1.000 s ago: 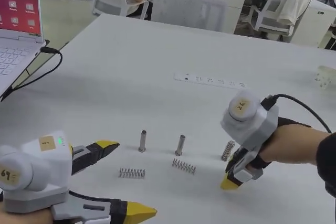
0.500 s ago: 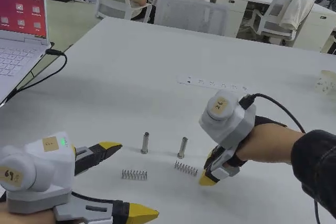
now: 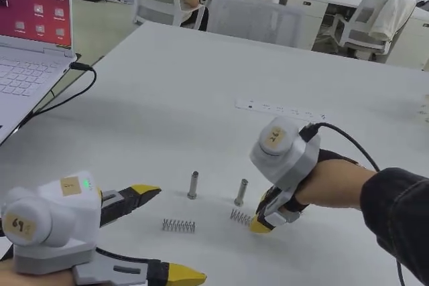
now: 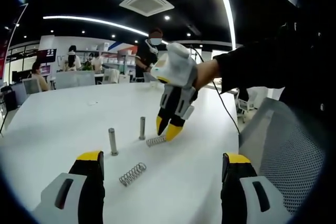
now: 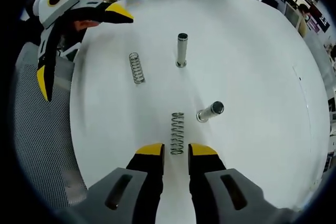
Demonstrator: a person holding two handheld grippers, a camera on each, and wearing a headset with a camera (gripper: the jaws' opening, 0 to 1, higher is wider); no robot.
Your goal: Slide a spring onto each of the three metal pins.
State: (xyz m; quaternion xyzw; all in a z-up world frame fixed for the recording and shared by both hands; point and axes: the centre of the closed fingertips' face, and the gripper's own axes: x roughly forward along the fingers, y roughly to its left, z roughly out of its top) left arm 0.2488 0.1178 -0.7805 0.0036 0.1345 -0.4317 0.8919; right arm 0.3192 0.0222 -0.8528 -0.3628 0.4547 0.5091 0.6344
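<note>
R gripper (image 5: 177, 149) has shifted left to mid spring (image 5: 177, 129), jaws narrow, astride its end; L gripper (image 4: 164, 157) wide. Head view: tip hides that end.

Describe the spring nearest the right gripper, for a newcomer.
On the white workbench, two upright grey metal pins each have a small coiled steel spring lying nearby. Pick the spring whose end sits between the right gripper's yellow fingers; the other spring lies alone.

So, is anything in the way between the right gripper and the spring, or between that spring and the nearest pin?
Nothing visible. The near end of the spring lies between the open jaws of the right gripper, and only bare table separates it from the pin beside it.
</note>
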